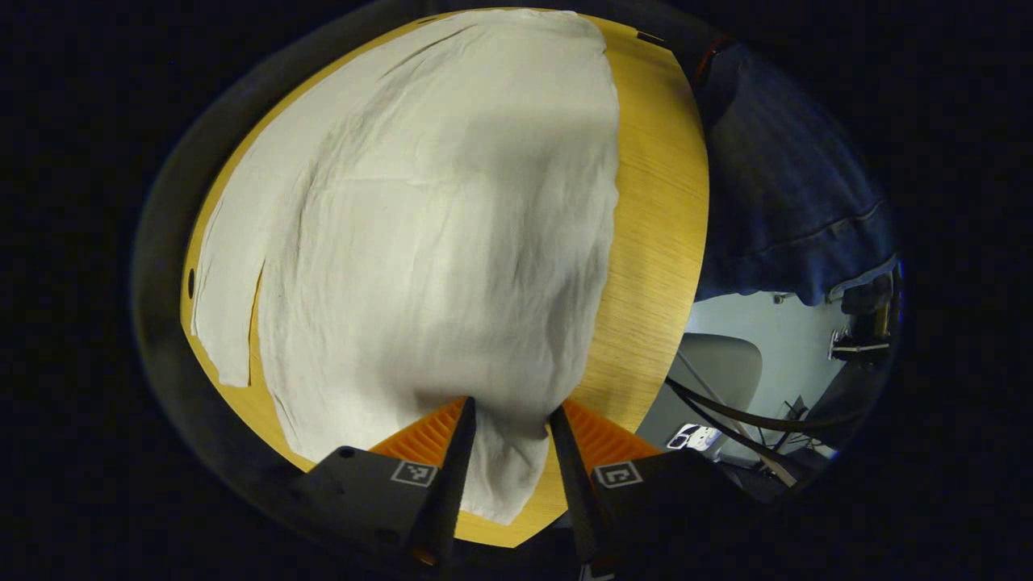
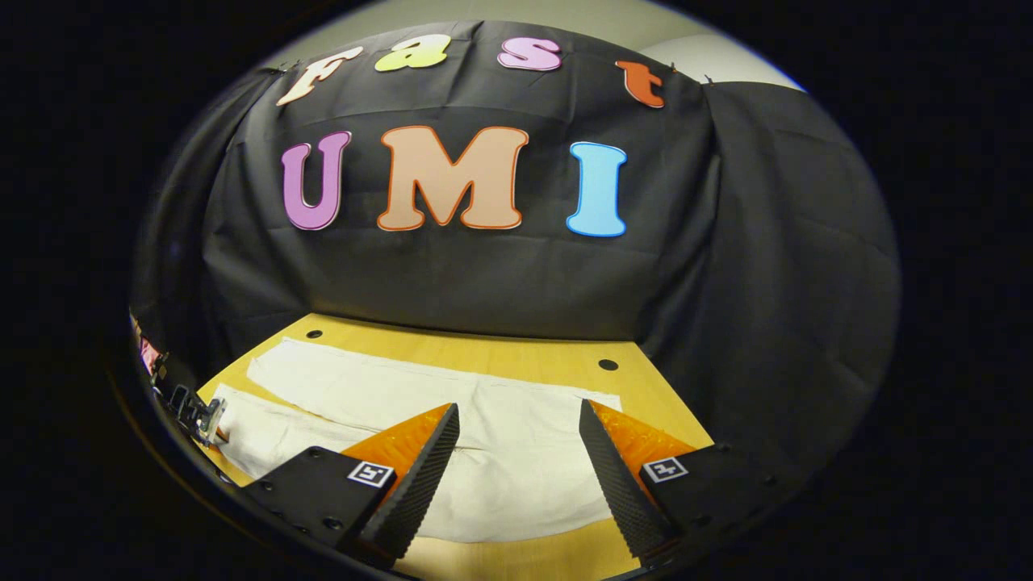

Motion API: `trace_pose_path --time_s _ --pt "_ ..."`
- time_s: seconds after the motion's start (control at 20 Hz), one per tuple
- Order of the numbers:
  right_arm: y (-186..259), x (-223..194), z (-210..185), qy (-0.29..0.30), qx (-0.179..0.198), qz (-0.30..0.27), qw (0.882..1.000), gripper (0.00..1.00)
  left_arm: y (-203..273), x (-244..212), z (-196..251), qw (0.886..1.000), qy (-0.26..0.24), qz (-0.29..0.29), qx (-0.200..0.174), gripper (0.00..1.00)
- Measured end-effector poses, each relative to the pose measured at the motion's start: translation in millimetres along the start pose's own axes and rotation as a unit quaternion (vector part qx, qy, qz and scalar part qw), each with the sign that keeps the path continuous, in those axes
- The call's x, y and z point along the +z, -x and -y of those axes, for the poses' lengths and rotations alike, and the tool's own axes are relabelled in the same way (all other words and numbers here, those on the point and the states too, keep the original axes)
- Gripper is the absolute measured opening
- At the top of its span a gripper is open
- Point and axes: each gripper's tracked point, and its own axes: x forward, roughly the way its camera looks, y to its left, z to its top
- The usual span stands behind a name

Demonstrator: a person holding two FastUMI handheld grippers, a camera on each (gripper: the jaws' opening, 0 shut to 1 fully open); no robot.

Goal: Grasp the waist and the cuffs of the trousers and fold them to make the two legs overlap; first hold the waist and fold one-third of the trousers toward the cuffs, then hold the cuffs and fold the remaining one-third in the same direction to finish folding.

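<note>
White trousers (image 1: 452,226) lie spread flat along the wooden table (image 1: 654,242), one leg (image 1: 230,266) showing as a narrow strip on the left. My left gripper (image 1: 510,420) hovers over the near end of the cloth at the table's edge. Its fingers are apart and cloth shows in the gap, so it reads as open. In the right gripper view the trousers (image 2: 500,403) stretch off to the left. My right gripper (image 2: 516,428) is open above their wide right end, with nothing between its fingers.
A person in dark blue clothing (image 1: 775,177) stands at the table's right side. Beyond that edge are a grey chair (image 1: 718,363) and cables (image 1: 726,411) on the floor. The black cloth wall (image 2: 484,274) closes the far side. The table (image 2: 524,359) has small round holes (image 2: 608,365).
</note>
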Motion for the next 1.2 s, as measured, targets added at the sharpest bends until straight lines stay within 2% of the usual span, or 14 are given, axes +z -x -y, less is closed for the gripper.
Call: trace_pose_path --time_s 0.05,0.15,0.3,0.45,0.65,0.75,0.95,1.2 --pt "-2.4 -1.9 -3.2 0.002 0.011 -0.003 1.0 0.95 -0.2 1.5 -3.1 1.0 0.005 0.003 0.005 0.36" --pt "-6.0 -5.1 -6.4 0.008 0.027 -0.008 1.0 0.96 -0.2 5.7 -9.5 1.0 0.002 0.006 0.013 0.1" --pt "-10.6 -11.7 -16.0 0.026 0.06 -0.016 0.998 0.94 -0.7 5.6 -9.3 1.0 0.005 0.011 0.02 0.02" --pt "-17.5 -32.2 -28.9 0.056 0.117 -0.043 0.991 0.96 0.3 6.6 -10.1 1.0 0.003 0.013 0.02 0.0" --pt "-24.4 -88.7 -23.7 0.127 0.184 -0.119 0.967 0.98 -2.9 5.2 -10.2 1.0 0.021 0.006 0.013 0.0" --pt "-29.9 -119.3 -15.1 0.162 0.212 -0.162 0.95 0.97 -1.9 5.4 -9.7 0.999 0.032 0.002 0.011 0.0" --pt "-34.4 -173.4 10.3 0.239 0.263 -0.24 0.903 0.98 -1.6 6.0 -10.4 0.999 0.041 -0.004 0.011 0.0" --pt "-35.8 -230.4 48.2 0.35 0.302 -0.314 0.829 0.98 -2.0 4.6 -10.5 0.999 0.044 -0.012 0.01 0.0"
